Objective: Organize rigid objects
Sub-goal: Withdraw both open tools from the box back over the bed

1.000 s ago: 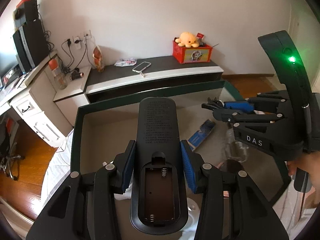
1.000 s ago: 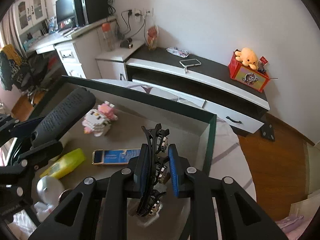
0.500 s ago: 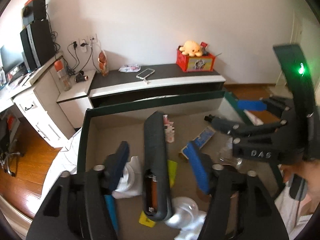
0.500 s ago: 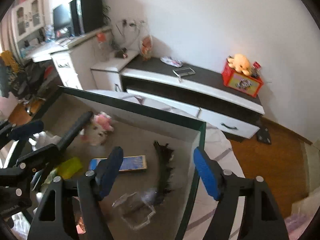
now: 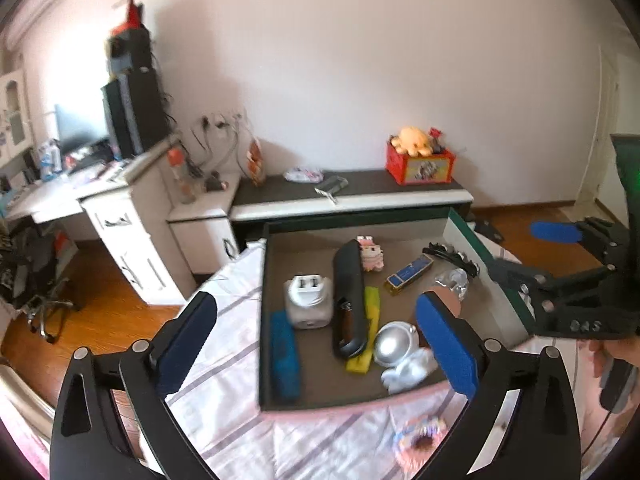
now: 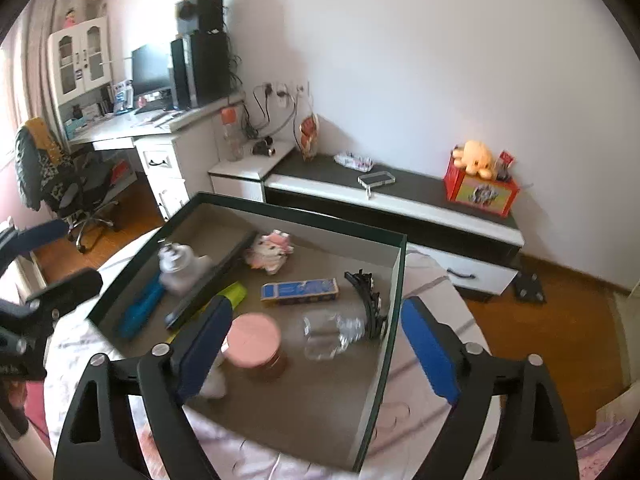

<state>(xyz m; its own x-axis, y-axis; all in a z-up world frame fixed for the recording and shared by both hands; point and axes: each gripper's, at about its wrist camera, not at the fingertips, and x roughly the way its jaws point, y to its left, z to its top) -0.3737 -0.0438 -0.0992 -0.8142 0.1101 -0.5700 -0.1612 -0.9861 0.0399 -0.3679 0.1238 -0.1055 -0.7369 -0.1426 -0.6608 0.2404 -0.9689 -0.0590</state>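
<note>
A dark green box [image 5: 262, 320] [image 6: 394, 312] sits on the bed and holds several objects. The black remote [image 5: 349, 300] [image 6: 212, 284] lies in its middle, battery bay up. The black hair clip [image 6: 366, 300] [image 5: 452, 256] lies by the right wall. My left gripper [image 5: 316, 336] is open and empty, raised above the box's near side. My right gripper [image 6: 316, 348] is open and empty, above the box's near right part; it also shows in the left wrist view [image 5: 560, 264].
The box also holds a white adapter [image 5: 308, 300], a blue bar [image 5: 285, 356], a yellow item [image 5: 366, 332], a blue packet [image 6: 300, 291], a pink toy [image 6: 270, 250], a pink-lidded jar [image 6: 254, 342], clear plastic [image 6: 332, 330]. A low cabinet [image 6: 384, 196] and desk [image 6: 132, 128] stand behind.
Both grippers opened: the left let go of the remote, the right let go of the hair clip. Both objects now lie in the box, and both grippers have pulled up and back.
</note>
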